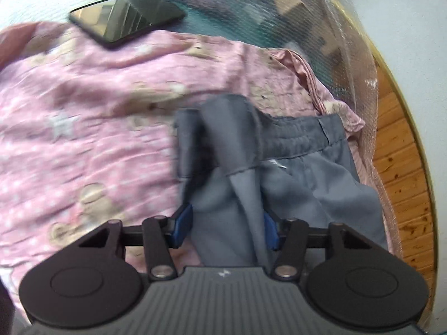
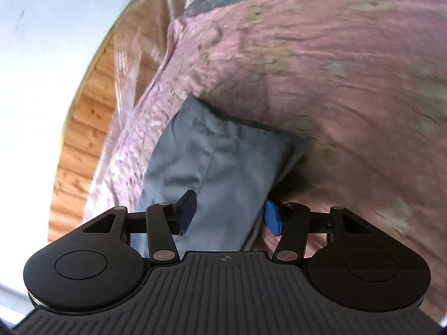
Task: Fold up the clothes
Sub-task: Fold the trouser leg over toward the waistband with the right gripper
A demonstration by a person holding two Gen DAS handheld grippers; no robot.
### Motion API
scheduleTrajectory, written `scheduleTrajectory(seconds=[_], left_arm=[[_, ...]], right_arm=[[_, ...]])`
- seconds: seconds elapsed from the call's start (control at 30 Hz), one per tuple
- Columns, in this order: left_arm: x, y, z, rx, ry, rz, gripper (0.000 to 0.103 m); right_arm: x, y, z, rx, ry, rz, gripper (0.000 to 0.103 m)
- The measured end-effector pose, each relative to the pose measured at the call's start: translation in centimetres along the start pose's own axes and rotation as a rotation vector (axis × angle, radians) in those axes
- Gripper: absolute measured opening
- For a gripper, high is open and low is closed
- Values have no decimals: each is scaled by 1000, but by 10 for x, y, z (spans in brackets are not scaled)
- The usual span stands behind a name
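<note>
Grey shorts (image 1: 293,178) lie on the pink bear-print blanket (image 1: 83,145), near its edge. In my left view the elastic waistband sits at about 1 o'clock, running roughly 9 to 3, and the garment's long axis runs from there back toward me at 6. A fold of the grey cloth stands up between my left gripper (image 1: 227,229) pads; the jaws are about half apart and the blue pads sit against the cloth on both sides, so I read it as a grip on the shorts.

In my right view the shorts (image 2: 218,167) run from 6 up to about 12, hem end farthest away, slightly tilted toward 11. My right gripper (image 2: 229,217) is also about half apart with grey fabric filling the gap; the pad at 3 touches the fabric edge, the pad at 9 lies on top of it. Whether it truly pinches, I can't tell.

Edges: in the right view the blanket's border runs at 10, with wood floor (image 2: 83,128) beyond. In the left view a phone (image 1: 125,19) lies on the blanket at 11, well apart from the shorts. Bare blanket at 9 in the left view.
</note>
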State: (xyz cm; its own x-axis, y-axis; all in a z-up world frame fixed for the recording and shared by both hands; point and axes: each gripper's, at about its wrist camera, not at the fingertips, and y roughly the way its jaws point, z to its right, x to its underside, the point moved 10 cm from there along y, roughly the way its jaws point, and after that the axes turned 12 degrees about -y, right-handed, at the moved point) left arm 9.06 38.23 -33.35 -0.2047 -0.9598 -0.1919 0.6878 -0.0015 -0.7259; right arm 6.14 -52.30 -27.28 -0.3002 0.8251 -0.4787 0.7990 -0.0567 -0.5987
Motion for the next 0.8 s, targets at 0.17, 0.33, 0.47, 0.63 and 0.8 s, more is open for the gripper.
scheduleTrajectory(seconds=[0.17, 0.33, 0.47, 0.63, 0.8], left_arm=[[2, 11, 19, 29, -16, -18, 85], [11, 13, 27, -115, 137, -26, 69], [9, 8, 17, -93, 51, -8, 69], [12, 19, 29, -92, 89, -4, 95], [3, 18, 24, -83, 57, 3, 54]], right_arm=[[14, -18, 25, -37, 139, 94, 41], [7, -2, 8, -36, 101, 100, 59], [6, -2, 5, -32, 82, 85, 57], [9, -7, 13, -36, 125, 110, 51], [3, 6, -4, -13, 49, 76, 58]])
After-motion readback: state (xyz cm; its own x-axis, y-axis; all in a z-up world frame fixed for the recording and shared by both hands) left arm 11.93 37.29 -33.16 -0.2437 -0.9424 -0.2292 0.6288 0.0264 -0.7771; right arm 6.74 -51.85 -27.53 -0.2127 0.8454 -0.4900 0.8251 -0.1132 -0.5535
